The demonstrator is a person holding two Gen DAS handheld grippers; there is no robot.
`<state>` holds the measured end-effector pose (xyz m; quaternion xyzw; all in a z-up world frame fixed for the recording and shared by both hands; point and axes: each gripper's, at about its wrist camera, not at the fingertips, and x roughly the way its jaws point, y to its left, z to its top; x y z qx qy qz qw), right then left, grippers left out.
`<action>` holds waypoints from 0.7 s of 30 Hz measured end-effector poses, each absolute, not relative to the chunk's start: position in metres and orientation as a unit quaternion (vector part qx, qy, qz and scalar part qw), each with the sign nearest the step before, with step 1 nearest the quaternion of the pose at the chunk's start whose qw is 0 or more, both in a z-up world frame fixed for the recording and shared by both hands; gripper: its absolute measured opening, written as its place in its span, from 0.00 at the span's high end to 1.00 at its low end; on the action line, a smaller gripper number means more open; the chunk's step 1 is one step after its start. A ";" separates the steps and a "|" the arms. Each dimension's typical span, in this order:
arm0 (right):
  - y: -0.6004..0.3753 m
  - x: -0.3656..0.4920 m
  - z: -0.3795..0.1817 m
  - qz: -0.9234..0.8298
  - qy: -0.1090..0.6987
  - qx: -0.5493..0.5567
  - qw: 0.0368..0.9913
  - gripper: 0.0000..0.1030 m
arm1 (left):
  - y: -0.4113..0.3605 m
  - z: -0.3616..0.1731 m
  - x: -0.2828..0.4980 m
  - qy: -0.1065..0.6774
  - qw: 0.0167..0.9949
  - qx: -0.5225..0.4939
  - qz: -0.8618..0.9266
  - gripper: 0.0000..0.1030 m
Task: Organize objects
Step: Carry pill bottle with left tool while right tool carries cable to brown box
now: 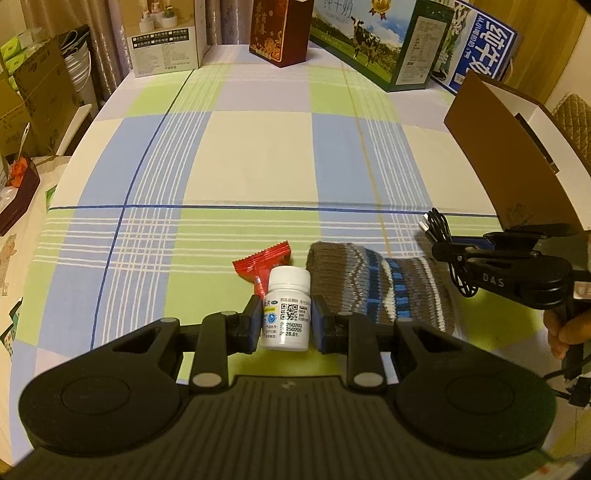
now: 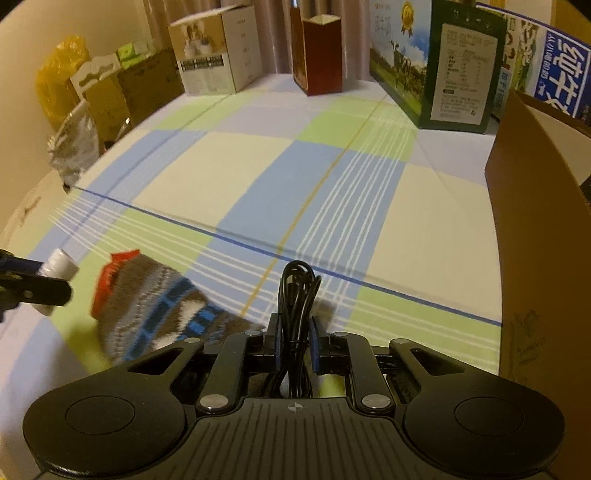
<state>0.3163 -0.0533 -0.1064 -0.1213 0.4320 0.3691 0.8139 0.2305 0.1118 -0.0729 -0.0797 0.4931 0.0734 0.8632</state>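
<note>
A white pill bottle (image 1: pixel 285 309) stands on the checked tablecloth, and my left gripper (image 1: pixel 285 320) is shut on its sides. Behind it lies a red snack wrapper (image 1: pixel 263 261). A grey and blue knitted sock (image 1: pixel 384 286) lies just right of the bottle. My right gripper (image 2: pixel 295 338) is shut on a coiled black cable (image 2: pixel 297 295), whose loops stick up above the fingers. In the left wrist view, that right gripper (image 1: pixel 441 248) hovers at the right with the cable (image 1: pixel 439 227) above the sock's far end. The sock (image 2: pixel 166 314), wrapper (image 2: pixel 110 277) and bottle (image 2: pixel 59 267) appear left in the right wrist view.
An open brown cardboard box (image 1: pixel 517 162) stands at the table's right edge (image 2: pixel 535 240). Milk cartons (image 1: pixel 373 40), a dark red box (image 1: pixel 279 31) and a white product box (image 1: pixel 162 40) line the back. Clutter sits off the table's left side. A hand (image 1: pixel 569 328) grips the right tool.
</note>
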 end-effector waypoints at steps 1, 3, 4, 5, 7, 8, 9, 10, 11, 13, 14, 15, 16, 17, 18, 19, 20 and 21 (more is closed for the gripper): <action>-0.057 0.314 -0.103 0.371 0.432 -0.113 0.814 0.89 | 0.111 -0.072 0.230 0.492 0.864 -0.079 0.072 0.78; -0.062 0.309 -0.095 0.371 0.432 -0.101 0.816 0.89 | 0.108 -0.069 0.228 0.489 0.866 -0.078 0.069 0.78; -0.066 0.307 -0.092 0.372 0.432 -0.094 0.816 0.89 | 0.106 -0.068 0.228 0.488 0.867 -0.077 0.067 0.78; -0.070 0.305 -0.088 0.373 0.432 -0.087 0.816 0.89 | 0.104 -0.066 0.227 0.486 0.868 -0.076 0.065 0.78; -0.077 0.301 -0.082 0.372 0.434 -0.074 0.817 0.89 | 0.101 -0.063 0.226 0.484 0.870 -0.075 0.060 0.78; -0.081 0.299 -0.079 0.372 0.435 -0.068 0.817 0.89 | 0.099 -0.062 0.226 0.483 0.871 -0.074 0.058 0.78; -0.085 0.298 -0.075 0.371 0.435 -0.062 0.818 0.89 | 0.097 -0.061 0.225 0.482 0.872 -0.073 0.055 0.78; -0.089 0.296 -0.072 0.371 0.434 -0.057 0.819 0.89 | 0.095 -0.060 0.225 0.480 0.872 -0.073 0.052 0.78; -0.093 0.293 -0.068 0.370 0.434 -0.052 0.820 0.89 | 0.093 -0.059 0.225 0.479 0.873 -0.072 0.049 0.78; -0.102 0.289 -0.062 0.370 0.434 -0.041 0.820 0.89 | 0.087 -0.056 0.225 0.477 0.875 -0.071 0.042 0.78; -0.106 0.287 -0.058 0.370 0.435 -0.036 0.820 0.89 | 0.084 -0.054 0.225 0.476 0.876 -0.070 0.038 0.78; -0.110 0.285 -0.055 0.369 0.436 -0.032 0.820 0.89 | 0.081 -0.053 0.224 0.474 0.877 -0.069 0.034 0.78; -0.114 0.283 -0.052 0.368 0.436 -0.027 0.821 0.89 | 0.078 -0.051 0.224 0.473 0.878 -0.068 0.030 0.78; -0.118 0.281 -0.049 0.368 0.435 -0.023 0.821 0.89 | 0.074 -0.049 0.225 0.471 0.879 -0.067 0.026 0.78; -0.122 0.279 -0.047 0.368 0.435 -0.019 0.822 0.89 | 0.071 -0.048 0.225 0.470 0.880 -0.066 0.022 0.78; -0.126 0.278 -0.044 0.366 0.435 -0.016 0.823 0.89 | 0.068 -0.046 0.225 0.468 0.881 -0.065 0.018 0.78; -0.130 0.276 -0.042 0.364 0.435 -0.012 0.823 0.89 | 0.064 -0.044 0.225 0.467 0.882 -0.064 0.015 0.78; -0.133 0.274 -0.039 0.363 0.435 -0.009 0.824 0.89 | 0.061 -0.043 0.225 0.465 0.883 -0.063 0.011 0.78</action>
